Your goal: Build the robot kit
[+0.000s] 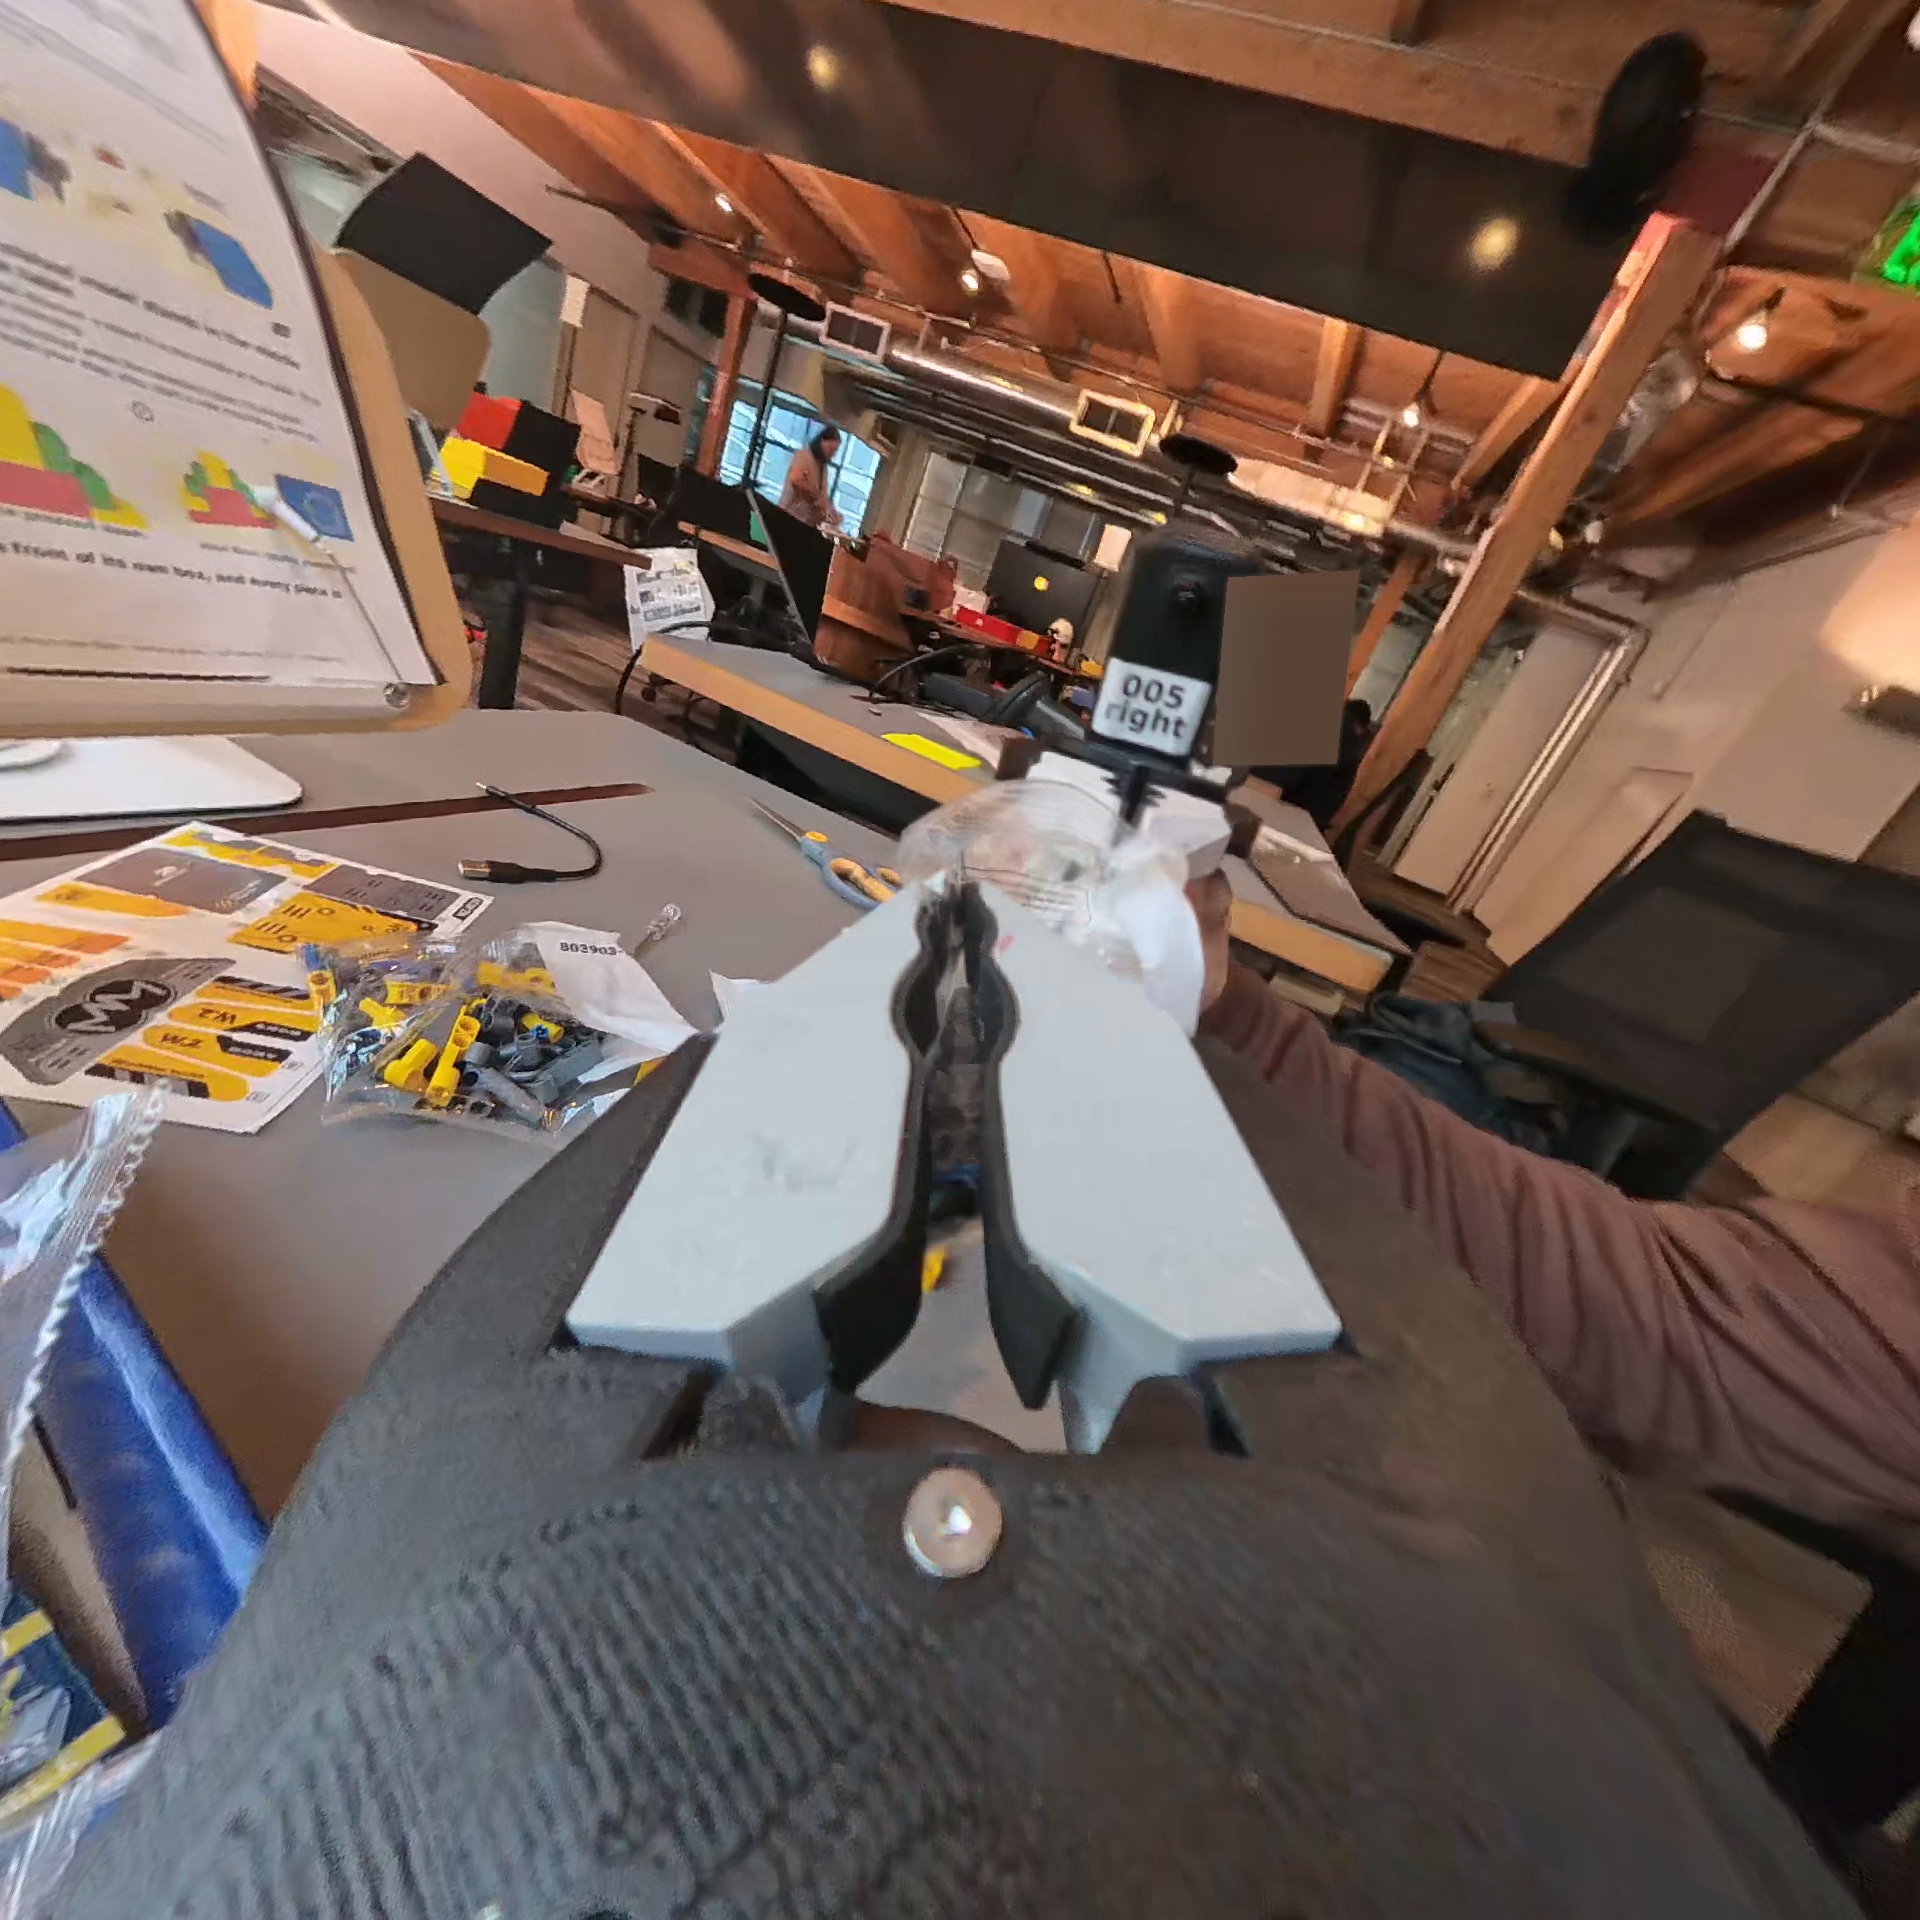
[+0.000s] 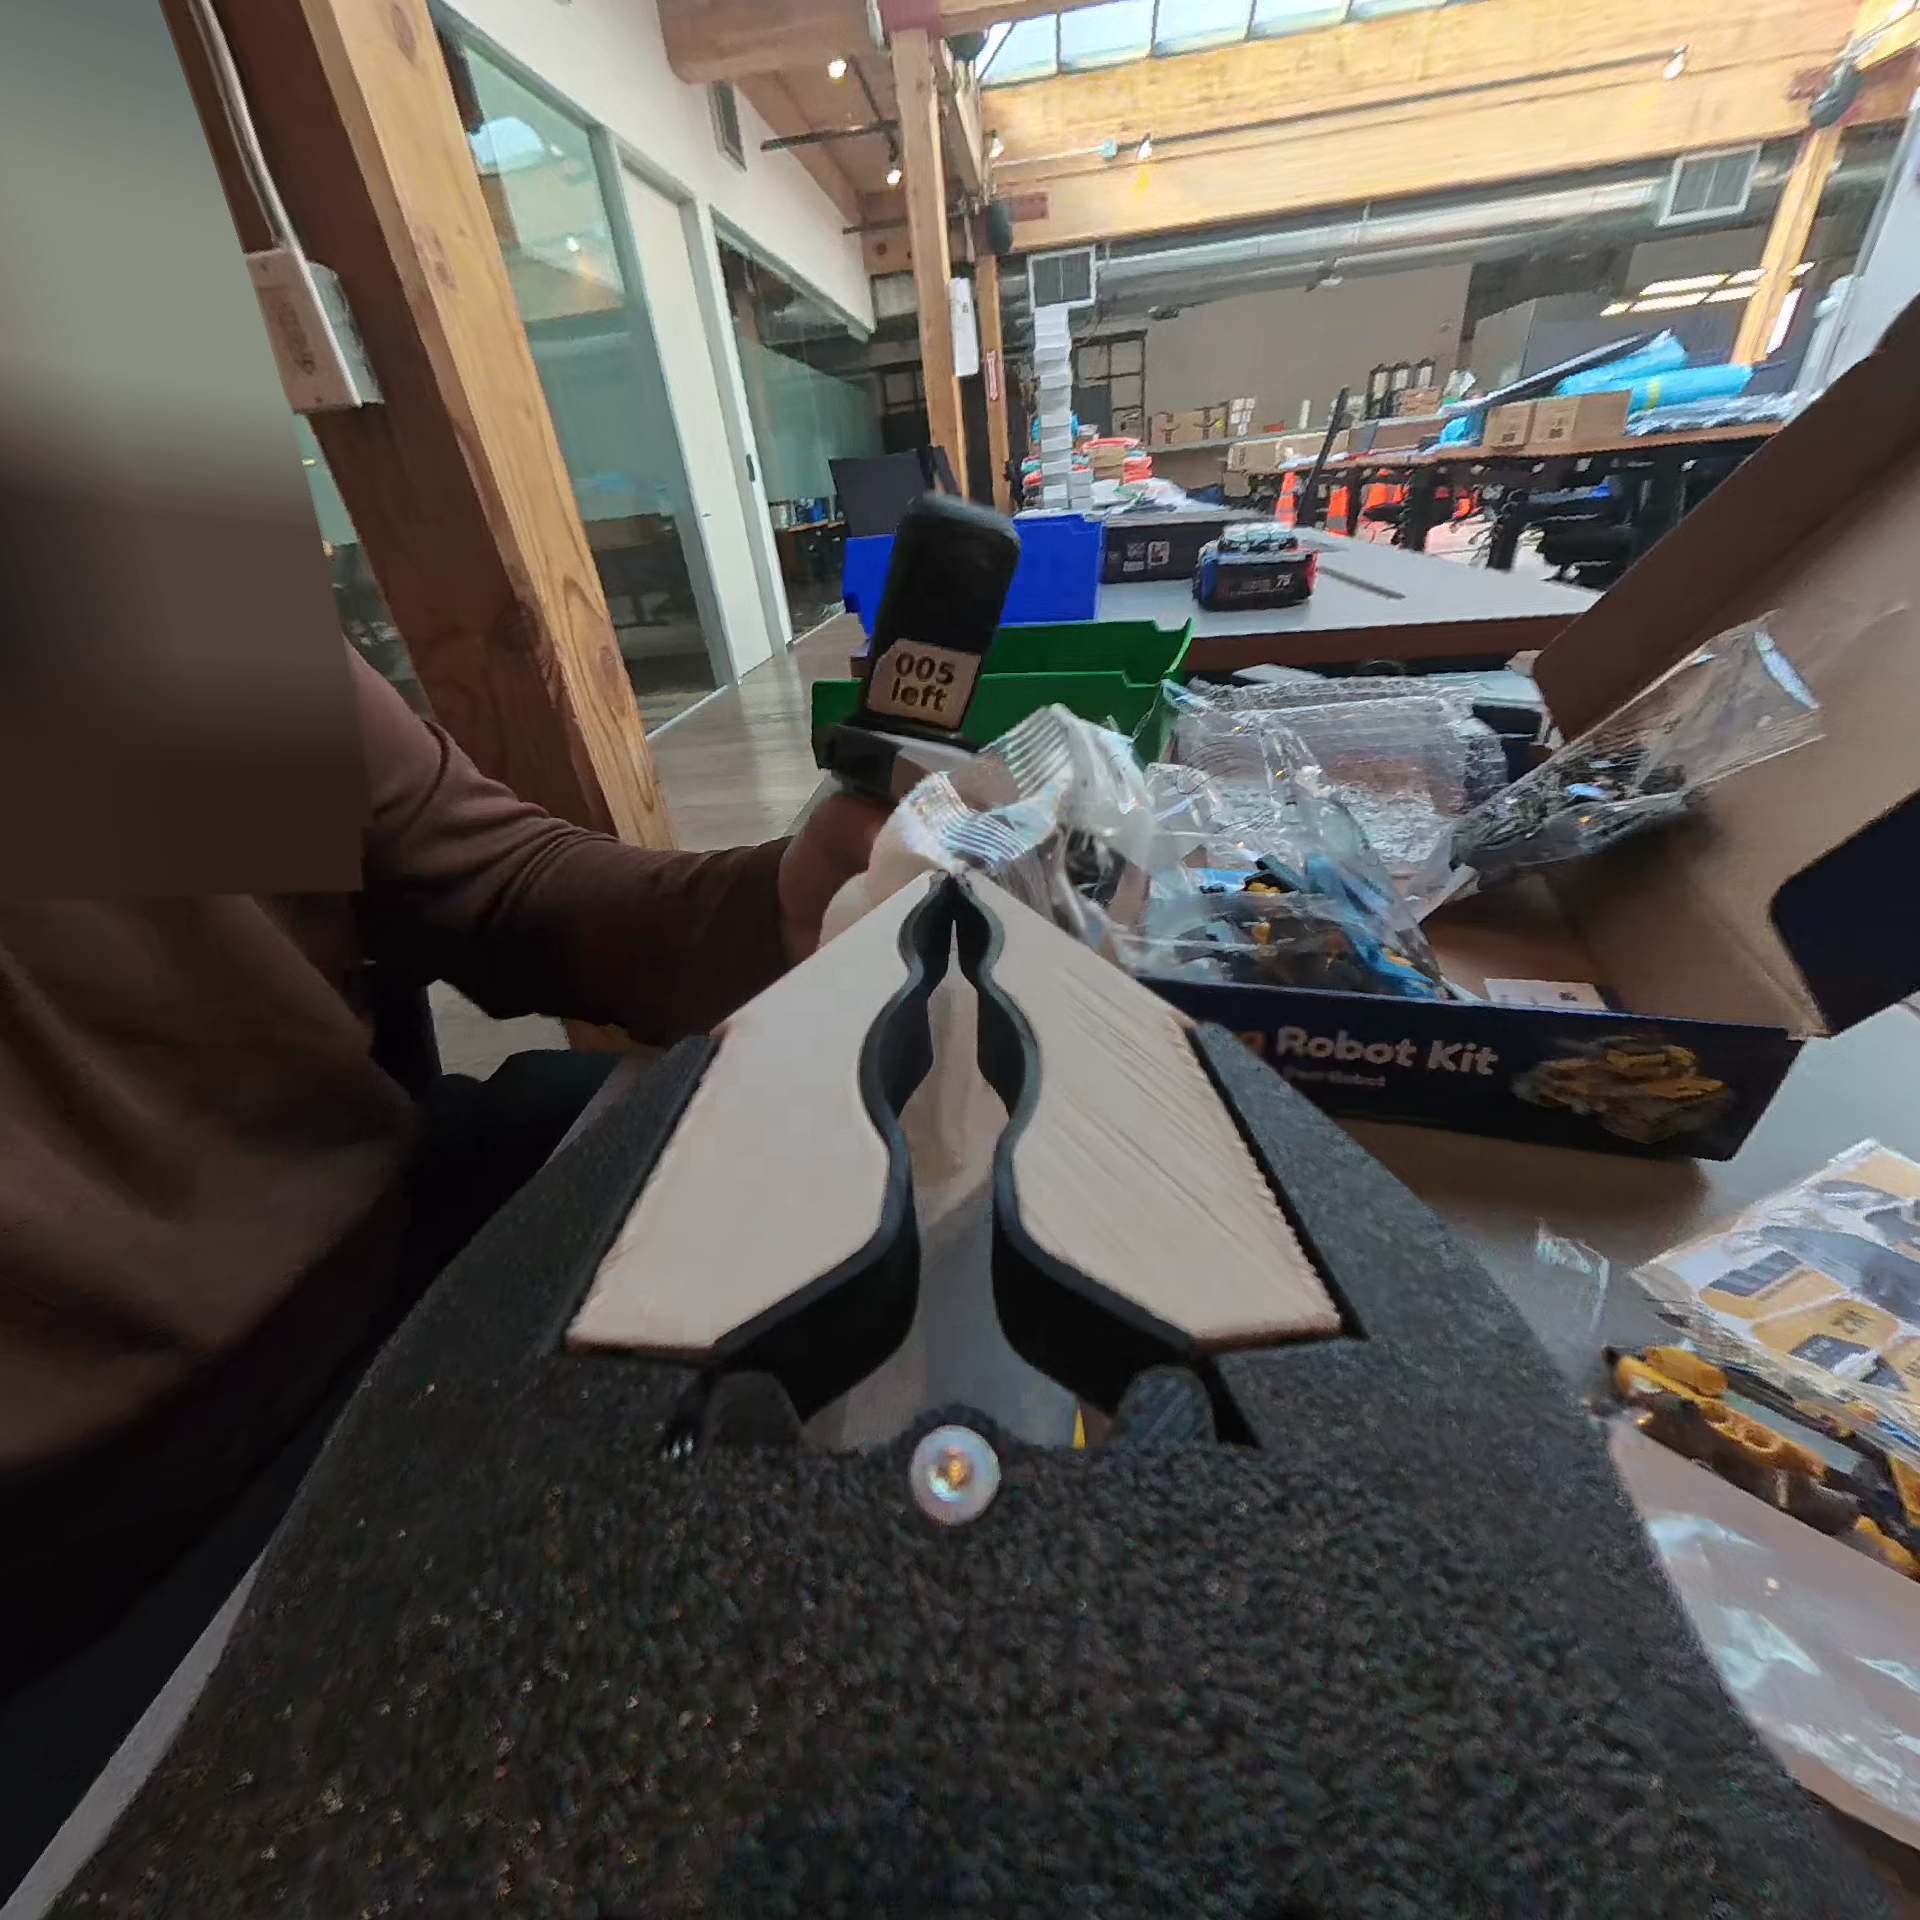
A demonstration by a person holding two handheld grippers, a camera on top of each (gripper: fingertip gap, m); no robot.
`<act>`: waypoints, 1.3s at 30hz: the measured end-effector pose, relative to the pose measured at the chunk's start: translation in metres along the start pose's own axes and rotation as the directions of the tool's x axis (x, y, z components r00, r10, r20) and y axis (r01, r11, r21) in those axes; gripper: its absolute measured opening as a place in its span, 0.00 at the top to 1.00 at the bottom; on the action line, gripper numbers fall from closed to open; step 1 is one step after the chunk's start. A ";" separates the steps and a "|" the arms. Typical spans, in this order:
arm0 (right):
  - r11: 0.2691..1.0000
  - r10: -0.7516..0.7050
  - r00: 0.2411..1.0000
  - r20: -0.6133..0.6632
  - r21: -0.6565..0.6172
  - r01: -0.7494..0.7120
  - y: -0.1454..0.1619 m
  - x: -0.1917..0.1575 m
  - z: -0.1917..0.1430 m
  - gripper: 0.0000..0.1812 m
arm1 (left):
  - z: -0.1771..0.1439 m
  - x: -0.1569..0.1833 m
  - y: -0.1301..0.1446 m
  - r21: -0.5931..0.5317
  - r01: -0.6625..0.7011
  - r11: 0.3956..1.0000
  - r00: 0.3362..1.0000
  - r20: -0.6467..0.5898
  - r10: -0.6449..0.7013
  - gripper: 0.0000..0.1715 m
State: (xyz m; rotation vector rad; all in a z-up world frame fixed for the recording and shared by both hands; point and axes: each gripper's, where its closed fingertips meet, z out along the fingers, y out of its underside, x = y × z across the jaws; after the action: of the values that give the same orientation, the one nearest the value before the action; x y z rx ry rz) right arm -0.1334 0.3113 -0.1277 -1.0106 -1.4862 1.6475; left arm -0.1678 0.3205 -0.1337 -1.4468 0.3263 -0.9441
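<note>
A clear plastic bag [image 1: 1023,831] with a crimped edge hangs in the air between my two grippers. My left gripper [image 1: 951,896] is shut on one edge of it. In the left wrist view the right gripper's white finger [image 1: 1169,940] shows just behind the bag. My right gripper [image 2: 951,883] is shut on the bag's crimped edge [image 2: 987,805]. In the right wrist view the left gripper's finger [image 2: 868,883] and a hand lie close behind it. Dark, blue and yellow bits show through the gap between the left fingers; I cannot tell whether they are inside this bag.
An opened bag of yellow and grey parts [image 1: 468,1049], a sticker sheet [image 1: 156,977], scissors [image 1: 847,868] and a short cable [image 1: 540,847] lie on the grey table [image 1: 675,831]. An open cardboard kit box [image 2: 1507,1060] holds more bags [image 2: 1299,914]. Green bins [image 2: 1039,675] stand behind. My right fingertips sit around 4 centimetres from my left ones.
</note>
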 end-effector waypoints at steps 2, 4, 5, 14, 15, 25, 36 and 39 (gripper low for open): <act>0.997 0.016 0.998 0.063 -0.078 -0.011 0.013 -0.010 0.000 1.00 | 0.000 0.009 0.006 -0.053 -0.053 0.997 0.998 -0.044 0.050 1.00; 0.995 -0.005 0.999 0.052 -0.104 0.010 0.018 -0.010 -0.007 1.00 | -0.003 0.015 0.018 -0.142 -0.044 0.989 0.993 -0.112 0.028 1.00; 0.995 -0.007 1.000 0.017 -0.102 0.009 0.018 -0.005 -0.013 0.98 | -0.006 0.019 0.021 -0.174 -0.005 0.985 0.987 -0.162 -0.024 1.00; 0.996 0.066 0.986 -0.154 -0.053 -0.075 0.020 0.032 -0.032 1.00 | -0.004 0.030 0.081 -0.460 -0.030 0.887 0.973 -0.216 -0.079 1.00; 0.995 0.055 0.978 -0.200 -0.066 -0.070 0.023 0.039 -0.034 1.00 | -0.005 0.034 0.083 -0.467 -0.038 0.883 0.969 -0.234 -0.083 1.00; 0.973 -0.001 0.695 -0.719 -0.160 -0.164 0.049 0.122 -0.098 0.89 | 0.002 0.019 0.097 -0.494 -0.052 0.868 0.988 -0.153 -0.028 1.00; 0.816 -0.202 0.441 -0.874 -0.399 -0.418 0.114 0.152 -0.149 0.90 | 0.008 0.019 0.100 -0.488 -0.039 0.872 0.991 -0.129 -0.028 1.00; 0.744 -0.250 0.447 -0.859 -0.466 -0.480 0.135 0.153 -0.149 0.90 | 0.008 0.020 0.100 -0.487 -0.034 0.873 0.991 -0.131 -0.034 1.00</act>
State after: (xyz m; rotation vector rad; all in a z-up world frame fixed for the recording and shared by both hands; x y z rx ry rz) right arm -0.0707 0.5000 -0.2830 -2.0285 -1.1671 0.2909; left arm -0.1153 0.2977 -0.2179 -1.8440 0.7070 -1.0058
